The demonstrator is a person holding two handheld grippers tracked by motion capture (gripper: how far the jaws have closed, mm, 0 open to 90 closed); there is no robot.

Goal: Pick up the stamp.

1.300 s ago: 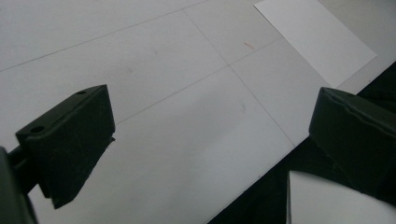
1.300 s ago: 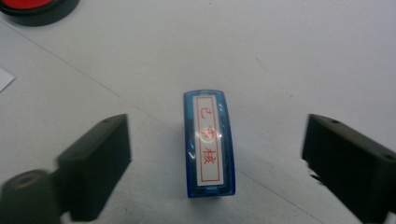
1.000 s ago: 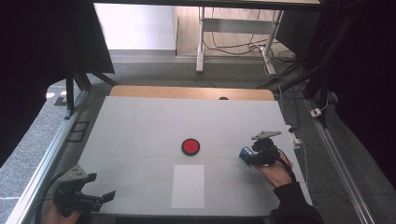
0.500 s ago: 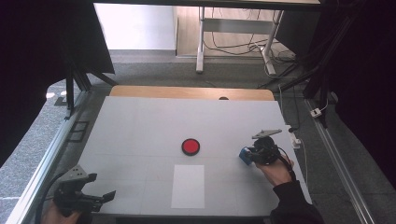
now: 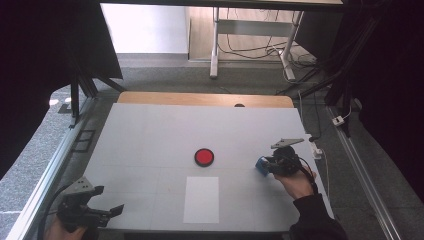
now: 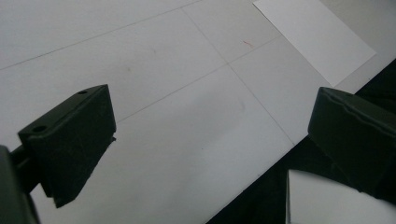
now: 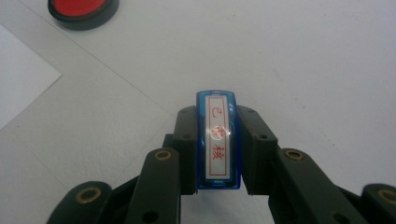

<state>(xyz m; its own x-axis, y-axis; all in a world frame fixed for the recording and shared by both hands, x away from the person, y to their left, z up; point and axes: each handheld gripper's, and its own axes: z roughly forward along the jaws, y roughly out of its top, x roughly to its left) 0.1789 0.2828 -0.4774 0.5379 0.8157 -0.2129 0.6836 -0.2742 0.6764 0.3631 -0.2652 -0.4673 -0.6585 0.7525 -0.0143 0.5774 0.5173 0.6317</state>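
The blue stamp (image 7: 218,140) sits clamped between the jaws of the right hand-held gripper (image 7: 218,154) — they have just been closing onto it — right of the red pad (image 5: 204,157) on the desk (image 5: 150,135). The right hand (image 5: 295,181) reaches in low, forearm angled toward the pad. Well left of the pad, near the desk's front corner, the left hand-held gripper (image 6: 210,135) hovers wide open, empty, beside the white sheet (image 5: 201,199).

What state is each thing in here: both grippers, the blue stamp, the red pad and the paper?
Right gripper: shut, its fingers just closed on the stamp.
Blue stamp: clamped, label face showing.
Left gripper: open, holding nothing.
Red ink pad: uncovered, on the table.
White paper sheet: flat, blank.
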